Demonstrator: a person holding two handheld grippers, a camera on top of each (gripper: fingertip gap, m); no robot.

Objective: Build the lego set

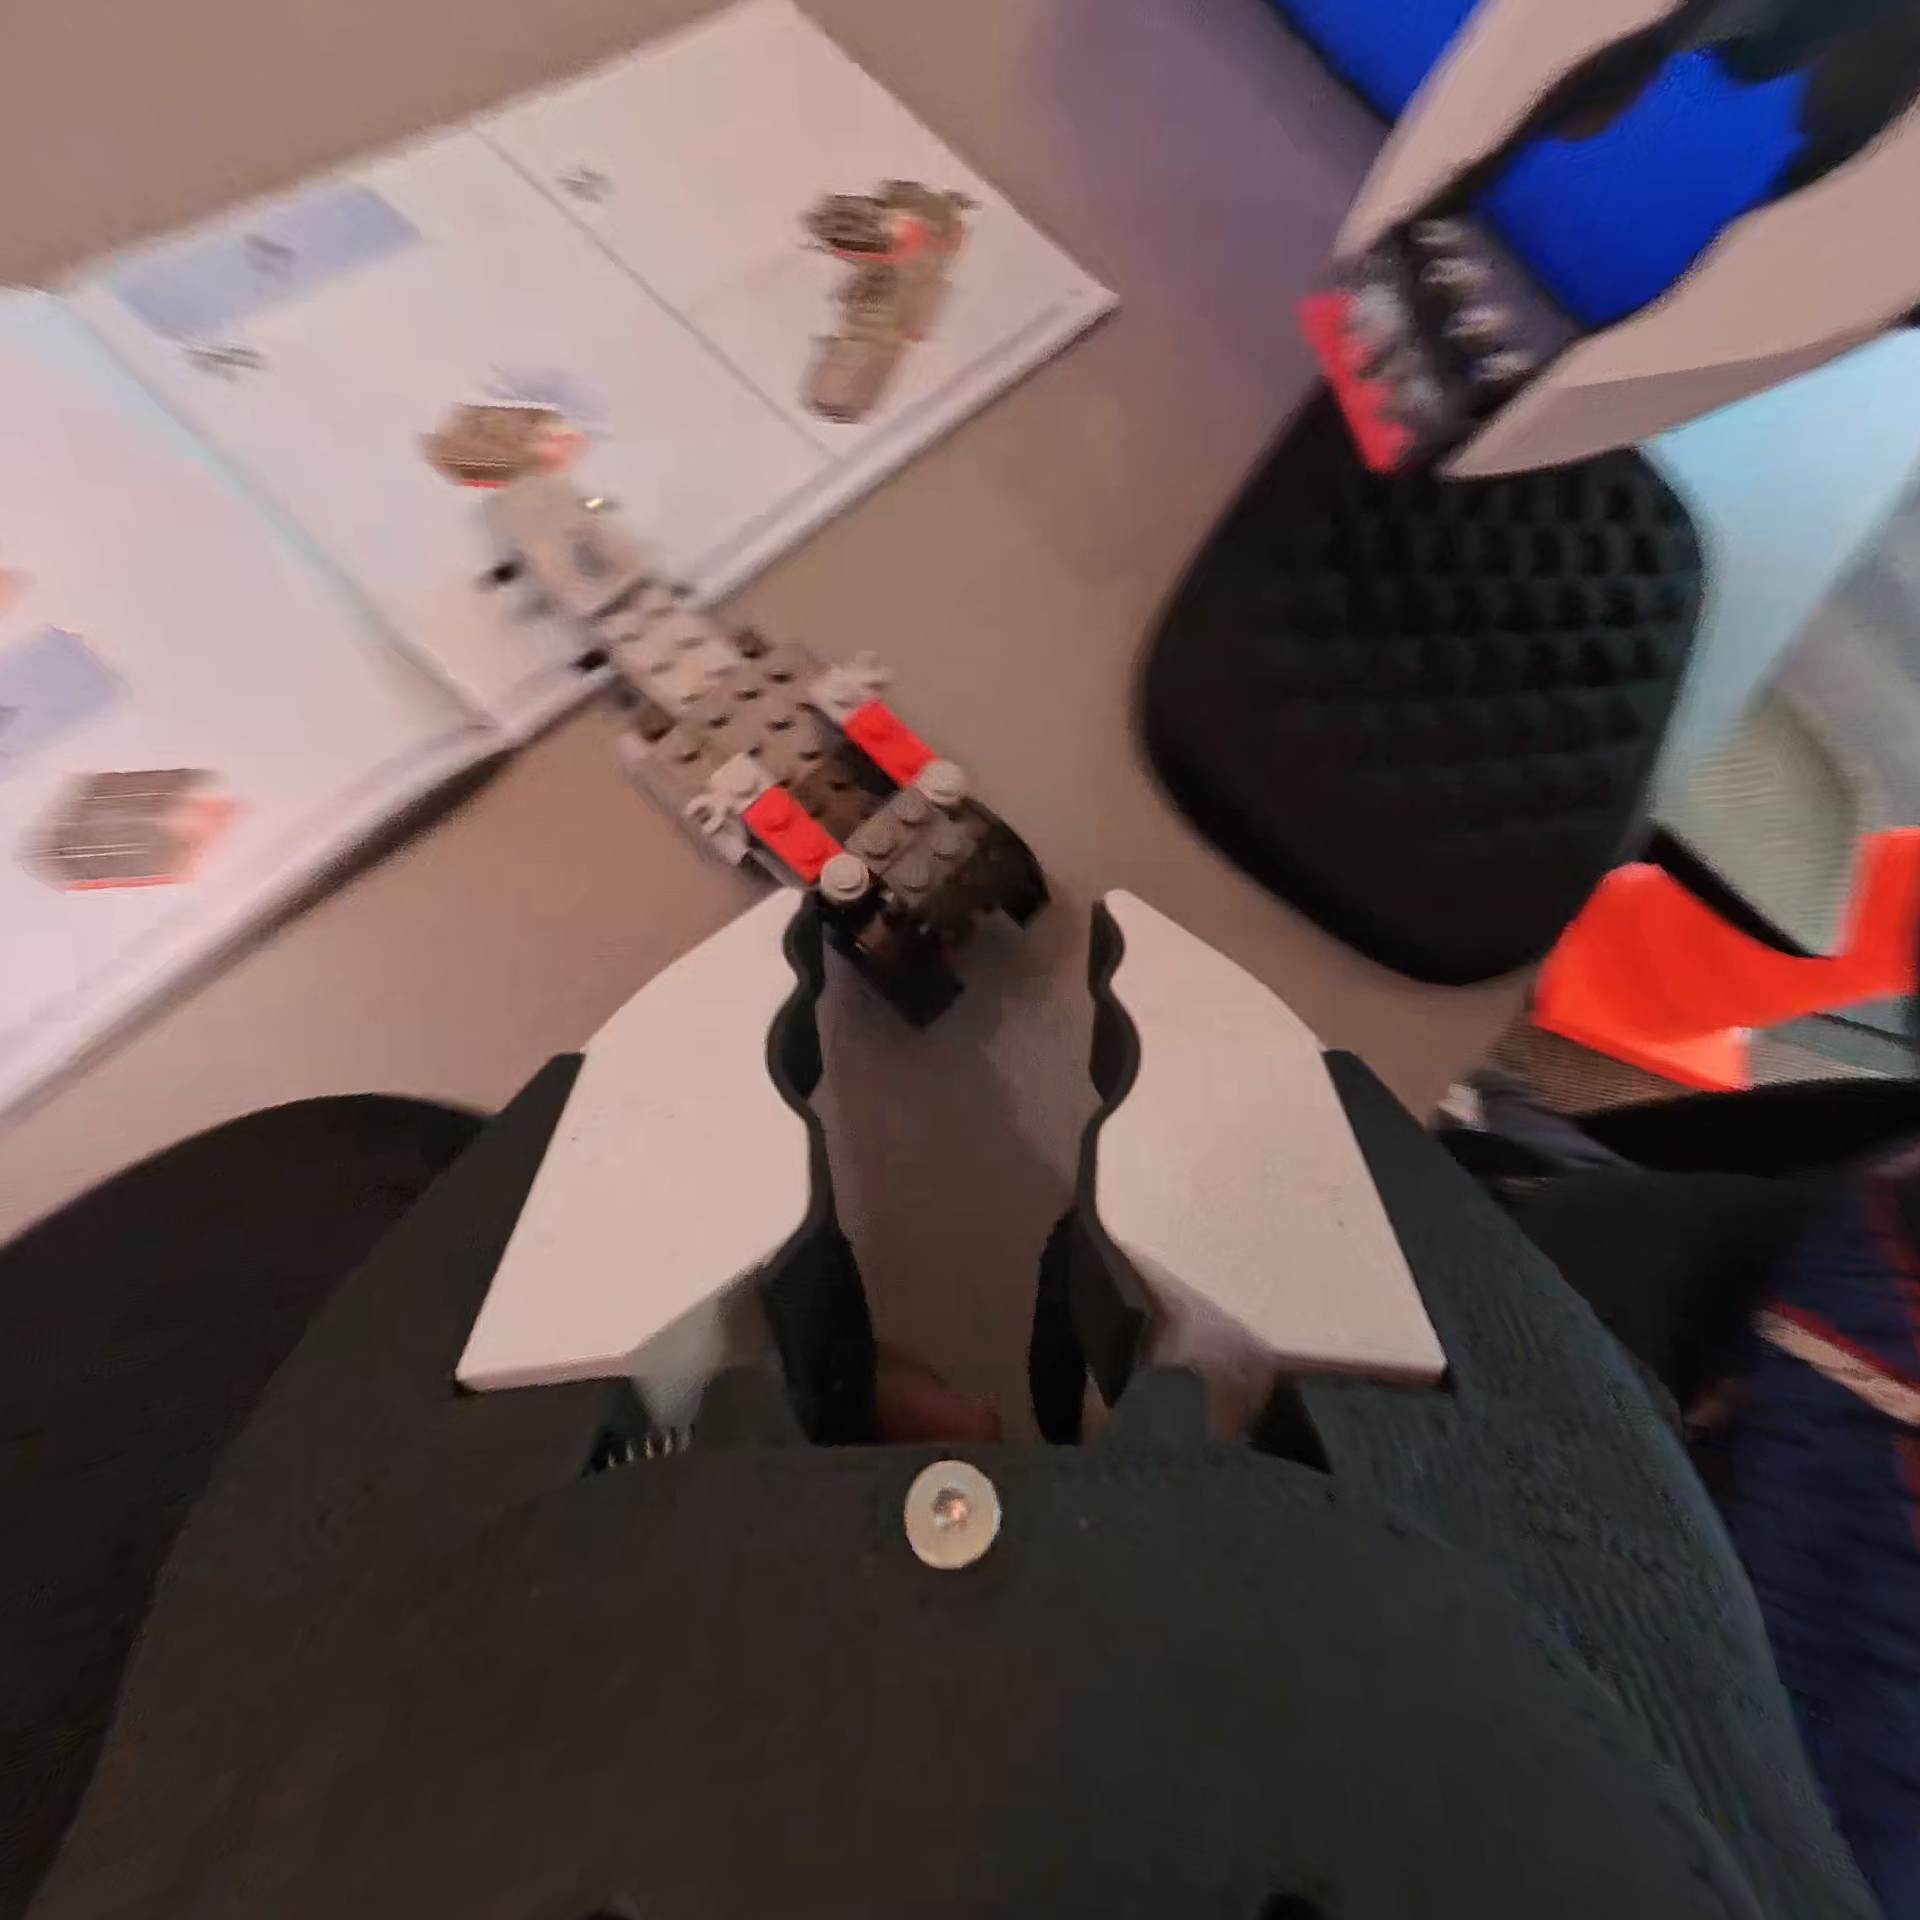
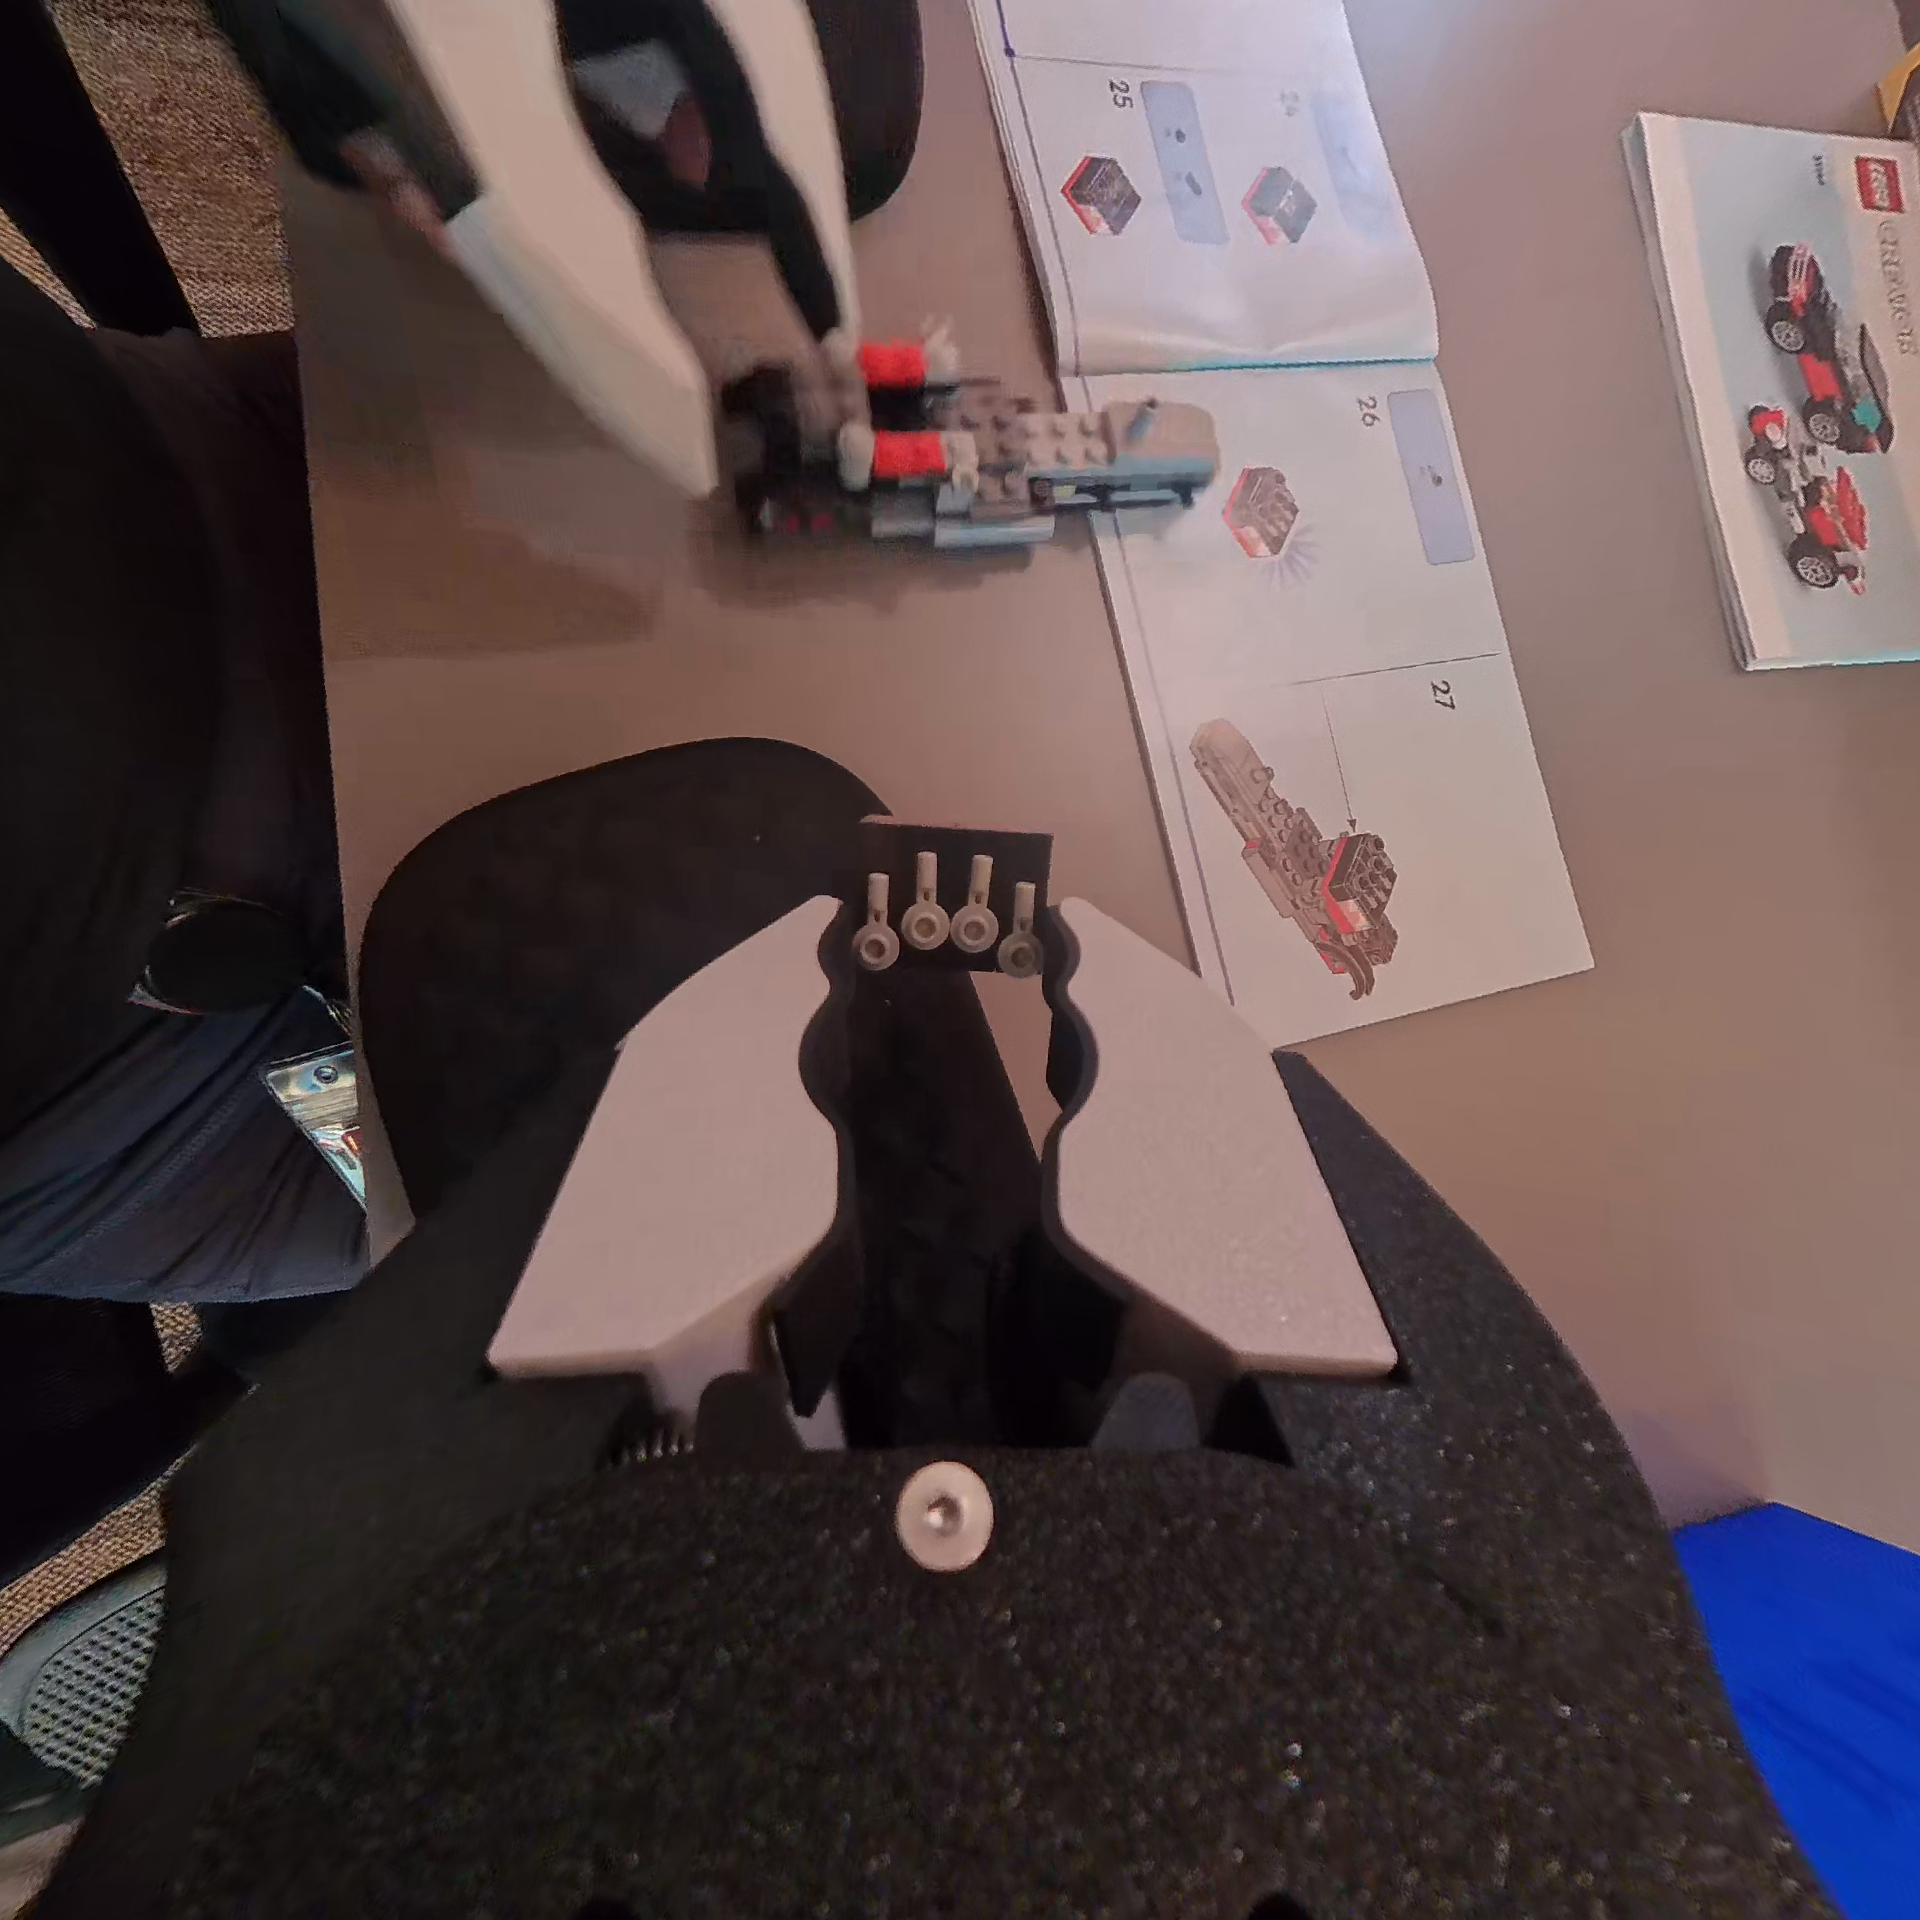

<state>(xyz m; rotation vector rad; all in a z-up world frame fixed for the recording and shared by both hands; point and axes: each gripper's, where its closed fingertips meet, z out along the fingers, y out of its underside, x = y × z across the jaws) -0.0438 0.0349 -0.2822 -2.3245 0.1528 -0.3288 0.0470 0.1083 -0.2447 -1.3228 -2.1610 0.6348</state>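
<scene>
A long grey Lego car body (image 1: 748,727) with two red bricks lies on the brown table, partly on the open instruction booklet (image 1: 343,416). My left gripper (image 1: 951,925) is open, with the model's black near end between its fingertips and close to the left finger. My right gripper (image 2: 951,920) is shut on a black block (image 2: 956,862) with a red edge and several small grey levers, held above the table. The block also shows in the left wrist view (image 1: 1455,312), up and to the right of the model. The right wrist view shows the car body (image 2: 966,457) with the left gripper (image 2: 769,405) at its end.
A second booklet (image 2: 1787,395) lies at the far right. A black textured pad (image 1: 1423,707) lies beside the model under the right gripper. A blue thing (image 2: 1818,1683) and an orange piece (image 1: 1714,966) sit near the table edge. A person's dark clothing (image 2: 156,727) is alongside.
</scene>
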